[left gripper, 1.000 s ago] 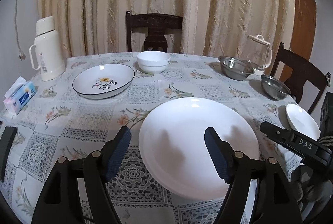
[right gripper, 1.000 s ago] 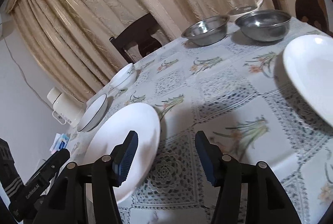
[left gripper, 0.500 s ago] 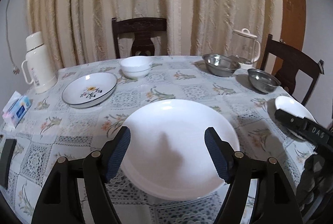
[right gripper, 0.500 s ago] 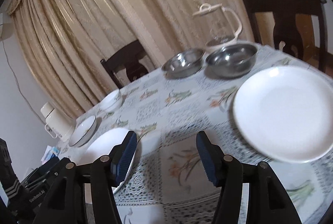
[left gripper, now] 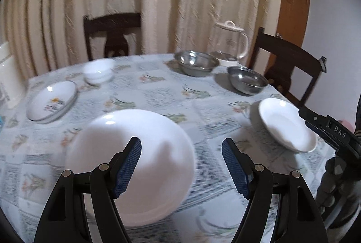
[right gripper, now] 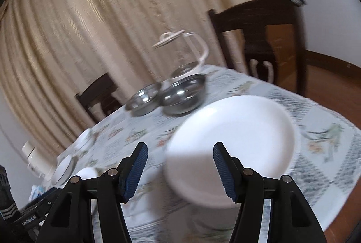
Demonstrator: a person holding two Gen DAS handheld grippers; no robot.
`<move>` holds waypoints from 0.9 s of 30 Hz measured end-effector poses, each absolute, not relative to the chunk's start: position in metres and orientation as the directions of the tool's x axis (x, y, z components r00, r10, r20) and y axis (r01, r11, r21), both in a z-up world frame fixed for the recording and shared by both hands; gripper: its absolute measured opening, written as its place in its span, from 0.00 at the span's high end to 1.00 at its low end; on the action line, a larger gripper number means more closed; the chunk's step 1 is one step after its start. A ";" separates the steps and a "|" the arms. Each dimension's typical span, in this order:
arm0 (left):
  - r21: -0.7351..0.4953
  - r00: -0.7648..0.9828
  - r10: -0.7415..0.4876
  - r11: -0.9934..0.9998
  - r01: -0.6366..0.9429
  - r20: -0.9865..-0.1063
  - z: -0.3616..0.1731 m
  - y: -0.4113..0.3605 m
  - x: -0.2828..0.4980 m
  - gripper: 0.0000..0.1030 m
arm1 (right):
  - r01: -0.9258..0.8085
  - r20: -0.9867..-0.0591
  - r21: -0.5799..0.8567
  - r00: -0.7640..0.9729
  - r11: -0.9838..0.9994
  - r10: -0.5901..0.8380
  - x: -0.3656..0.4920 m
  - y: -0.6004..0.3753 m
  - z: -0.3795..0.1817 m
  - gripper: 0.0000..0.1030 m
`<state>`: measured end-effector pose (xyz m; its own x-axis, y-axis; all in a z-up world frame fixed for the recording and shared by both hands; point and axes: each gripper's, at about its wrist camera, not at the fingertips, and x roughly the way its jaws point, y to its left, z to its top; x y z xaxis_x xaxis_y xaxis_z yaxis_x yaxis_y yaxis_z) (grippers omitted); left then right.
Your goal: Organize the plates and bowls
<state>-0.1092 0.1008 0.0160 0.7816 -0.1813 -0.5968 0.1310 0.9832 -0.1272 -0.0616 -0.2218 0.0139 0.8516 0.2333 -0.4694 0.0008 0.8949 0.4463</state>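
A large white plate (left gripper: 130,164) lies at the table's near edge, just ahead of my open left gripper (left gripper: 181,150), which is offset to its right. A smaller white plate (left gripper: 285,124) sits at the right edge; in the right wrist view this small white plate (right gripper: 230,148) lies directly before my open right gripper (right gripper: 180,155). Farther back stand a flowered plate (left gripper: 52,103), a white bowl (left gripper: 98,71) and two steel bowls (left gripper: 196,62) (left gripper: 247,82). Nothing is between either pair of fingers.
A patterned tablecloth (left gripper: 167,94) covers the table. A glass kettle (left gripper: 230,42) stands at the back right, a white thermos (left gripper: 6,75) at the far left. Dark chairs (left gripper: 112,35) (left gripper: 288,62) stand behind and to the right. The right tool's body (left gripper: 329,132) shows by the small plate.
Both grippers have swung to the right. The large plate has slid left in the left wrist view; the small plate is now centred and closer in the right wrist view. Both stay open.
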 end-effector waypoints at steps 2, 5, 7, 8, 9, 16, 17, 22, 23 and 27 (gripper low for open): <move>-0.150 0.762 -0.211 0.977 0.149 -0.612 0.013 0.091 -0.101 0.27 | 0.043 -0.475 0.454 0.857 0.890 0.201 -0.062 -0.239 0.011 0.38; -0.185 0.737 -0.264 0.964 0.189 -0.623 0.009 0.074 -0.090 0.27 | 0.101 -0.477 0.467 0.866 0.879 0.154 -0.063 -0.265 0.007 0.38; -0.206 0.722 -0.299 0.954 0.216 -0.624 0.008 0.064 -0.083 0.27 | 0.127 -0.481 0.469 0.867 0.874 0.132 -0.063 -0.275 0.004 0.38; -0.216 0.715 -0.313 0.950 0.227 -0.625 0.008 0.060 -0.080 0.27 | 0.138 -0.485 0.469 0.866 0.872 0.123 -0.061 -0.280 0.002 0.38; -0.229 0.705 -0.333 0.943 0.242 -0.626 0.007 0.054 -0.076 0.27 | 0.150 -0.492 0.469 0.863 0.870 0.117 -0.060 -0.287 -0.001 0.38; -0.297 0.645 -0.427 0.904 0.307 -0.634 0.002 0.019 -0.049 0.27 | 0.184 -0.537 0.487 0.834 0.854 0.127 -0.050 -0.310 -0.022 0.38; -0.304 0.634 -0.435 0.900 0.312 -0.639 0.000 0.014 -0.043 0.27 | 0.185 -0.541 0.489 0.831 0.852 0.131 -0.048 -0.312 -0.024 0.38; -0.345 0.585 -0.473 0.881 0.324 -0.659 -0.013 -0.005 -0.026 0.28 | 0.171 -0.557 0.506 0.813 0.845 0.169 -0.039 -0.315 -0.031 0.38; -0.355 0.573 -0.481 0.877 0.325 -0.664 -0.017 -0.010 -0.021 0.28 | 0.166 -0.559 0.509 0.810 0.845 0.178 -0.036 -0.315 -0.032 0.38; -0.378 0.541 -0.493 0.870 0.316 -0.681 -0.029 -0.021 -0.007 0.28 | 0.156 -0.573 0.514 0.794 0.844 0.202 -0.031 -0.315 -0.033 0.38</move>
<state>-0.0069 -0.0210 -0.0287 0.5412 -0.4929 -0.6813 0.3165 0.8700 -0.3780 -0.0305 -0.3147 -0.0331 0.7944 0.2020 -0.5728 0.1560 0.8436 0.5138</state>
